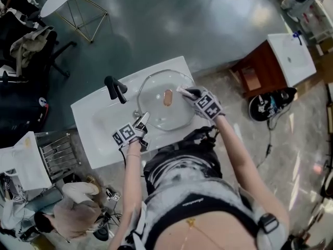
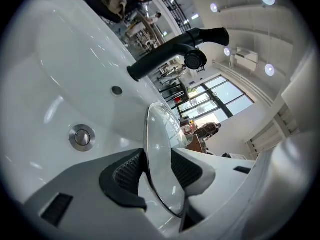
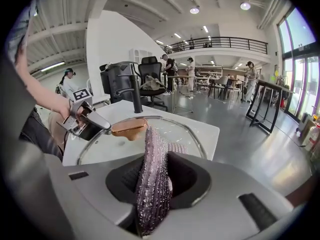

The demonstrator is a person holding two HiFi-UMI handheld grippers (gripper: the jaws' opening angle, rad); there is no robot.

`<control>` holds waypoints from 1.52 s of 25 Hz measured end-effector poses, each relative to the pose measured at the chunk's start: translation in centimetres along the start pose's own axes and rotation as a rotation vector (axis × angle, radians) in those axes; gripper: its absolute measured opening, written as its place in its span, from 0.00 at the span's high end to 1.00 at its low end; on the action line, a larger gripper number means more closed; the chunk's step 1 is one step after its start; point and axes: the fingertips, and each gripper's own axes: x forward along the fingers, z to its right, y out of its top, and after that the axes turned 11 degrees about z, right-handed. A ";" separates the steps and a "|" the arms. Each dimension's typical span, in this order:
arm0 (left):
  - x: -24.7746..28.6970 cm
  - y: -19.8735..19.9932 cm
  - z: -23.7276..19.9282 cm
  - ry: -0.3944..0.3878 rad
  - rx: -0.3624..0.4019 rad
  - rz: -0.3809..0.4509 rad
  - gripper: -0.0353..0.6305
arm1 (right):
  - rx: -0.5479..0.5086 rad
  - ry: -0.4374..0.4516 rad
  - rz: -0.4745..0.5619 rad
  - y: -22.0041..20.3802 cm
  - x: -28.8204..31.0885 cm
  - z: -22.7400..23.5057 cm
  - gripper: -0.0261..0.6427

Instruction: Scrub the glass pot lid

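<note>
The round glass pot lid [image 1: 156, 105] lies tilted over the white sink basin [image 1: 99, 120], its brown knob [image 1: 167, 97] facing up. My left gripper [image 1: 142, 120] is shut on the lid's near-left rim; in the left gripper view the glass edge [image 2: 162, 144] runs between the two dark pads [image 2: 125, 174]. My right gripper [image 1: 183, 91] is at the lid's right side, shut on a purple glittery scrub pad [image 3: 151, 176] that sticks out toward the glass [image 3: 175, 131], just right of the knob [image 3: 129, 127]. The left gripper [image 3: 84, 118] shows on the far rim.
A black faucet [image 1: 115, 89] stands at the basin's back edge, close to the lid, and the metal drain [image 2: 82, 136] shows below. A wire rack [image 1: 58, 152] sits to the left. A wooden cabinet with another basin [image 1: 289, 56] is off to the right.
</note>
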 end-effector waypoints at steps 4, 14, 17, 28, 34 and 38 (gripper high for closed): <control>-0.1 0.2 0.0 0.019 0.011 0.007 0.69 | -0.025 -0.016 -0.011 1.0 1.4 1.0 0.81; -0.2 0.2 -0.1 0.058 0.089 0.000 0.67 | -0.059 -0.096 0.017 1.7 2.1 1.6 0.81; -0.6 0.3 0.2 0.082 0.165 -0.009 0.63 | -0.070 -0.107 0.028 1.8 2.1 1.5 0.81; -2.8 1.8 3.5 0.034 0.291 0.158 0.59 | -0.121 -0.041 0.047 2.1 -0.1 -0.4 0.82; -2.3 1.6 8.6 -0.124 0.442 0.205 0.73 | -0.147 0.026 0.127 4.2 -1.7 -3.1 0.82; -2.0 0.8 11.3 -0.144 0.616 0.202 0.83 | -0.130 0.029 0.207 6.4 -3.4 -3.9 0.83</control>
